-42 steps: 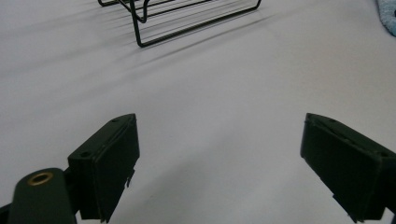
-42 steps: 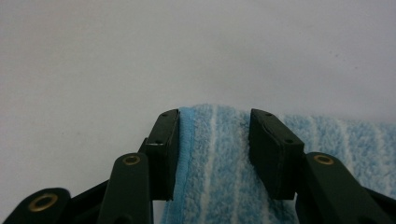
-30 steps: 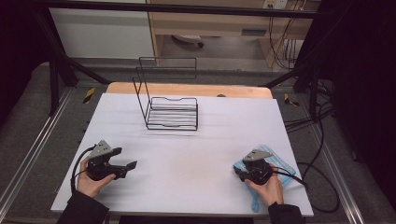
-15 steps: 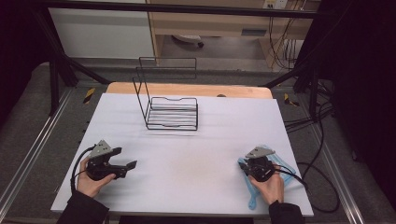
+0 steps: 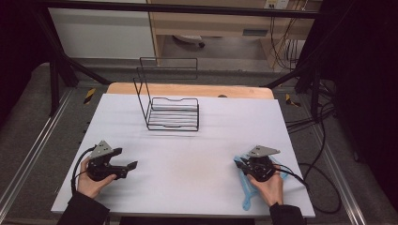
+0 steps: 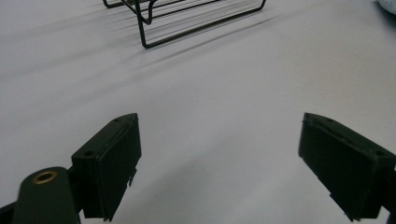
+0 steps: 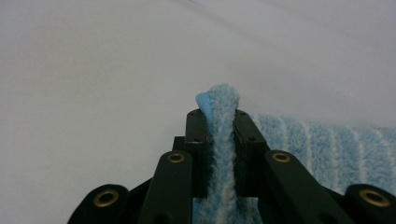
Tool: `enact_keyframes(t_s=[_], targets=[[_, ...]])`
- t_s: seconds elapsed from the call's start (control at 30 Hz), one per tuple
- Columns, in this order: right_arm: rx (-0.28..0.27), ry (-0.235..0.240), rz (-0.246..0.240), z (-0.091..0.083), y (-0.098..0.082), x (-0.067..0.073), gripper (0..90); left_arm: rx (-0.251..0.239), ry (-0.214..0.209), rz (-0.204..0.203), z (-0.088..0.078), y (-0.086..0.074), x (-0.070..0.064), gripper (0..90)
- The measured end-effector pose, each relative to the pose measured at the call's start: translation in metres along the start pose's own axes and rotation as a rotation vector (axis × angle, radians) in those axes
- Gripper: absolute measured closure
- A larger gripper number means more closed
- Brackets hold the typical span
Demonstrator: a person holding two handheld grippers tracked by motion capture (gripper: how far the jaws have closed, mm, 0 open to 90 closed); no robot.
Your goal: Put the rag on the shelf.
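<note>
Right tool (image 7: 219, 122) clamped on blue striped towel (image 7: 327, 144), left tool (image 6: 219, 161) wide open above white table (image 6: 224, 84).

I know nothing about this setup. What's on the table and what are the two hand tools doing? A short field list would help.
Surface: white table
Far centre: black wire rack, nothing in it
Left gripper: jaws wide apart, holding nothing
Right gripper: jaws closed on a fold of the blue striped towel
Towel position: near right corner, under the right hand
</note>
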State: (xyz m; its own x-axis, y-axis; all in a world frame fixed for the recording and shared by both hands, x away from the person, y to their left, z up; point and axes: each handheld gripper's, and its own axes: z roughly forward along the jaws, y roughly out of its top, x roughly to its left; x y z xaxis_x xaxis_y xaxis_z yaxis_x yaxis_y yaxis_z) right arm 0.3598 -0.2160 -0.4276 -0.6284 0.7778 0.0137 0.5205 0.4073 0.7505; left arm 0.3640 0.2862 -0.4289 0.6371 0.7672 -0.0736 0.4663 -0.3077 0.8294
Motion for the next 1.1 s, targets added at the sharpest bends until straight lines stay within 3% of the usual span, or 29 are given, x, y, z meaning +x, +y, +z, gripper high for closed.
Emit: enact_keyframes(t_s=[0.03,0.13,0.73,1.1], targets=[[-0.012,0.031,-0.004,0.004,0.005,0.007,78.9,0.0,0.001,0.0,0.0,0.0,0.0,13.3],[-0.022,0.058,-0.013,0.009,0.012,0.014,78.9,-0.002,0.004,-0.001,0.0,0.0,0.0,13.3],[-0.031,0.156,-0.074,0.038,0.042,0.055,78.8,0.006,0.01,0.003,0.0,0.001,0.0,13.2],[-0.005,0.204,-0.121,0.059,0.053,0.081,78.7,0.01,0.011,0.0,0.001,0.0,0.0,13.2]])
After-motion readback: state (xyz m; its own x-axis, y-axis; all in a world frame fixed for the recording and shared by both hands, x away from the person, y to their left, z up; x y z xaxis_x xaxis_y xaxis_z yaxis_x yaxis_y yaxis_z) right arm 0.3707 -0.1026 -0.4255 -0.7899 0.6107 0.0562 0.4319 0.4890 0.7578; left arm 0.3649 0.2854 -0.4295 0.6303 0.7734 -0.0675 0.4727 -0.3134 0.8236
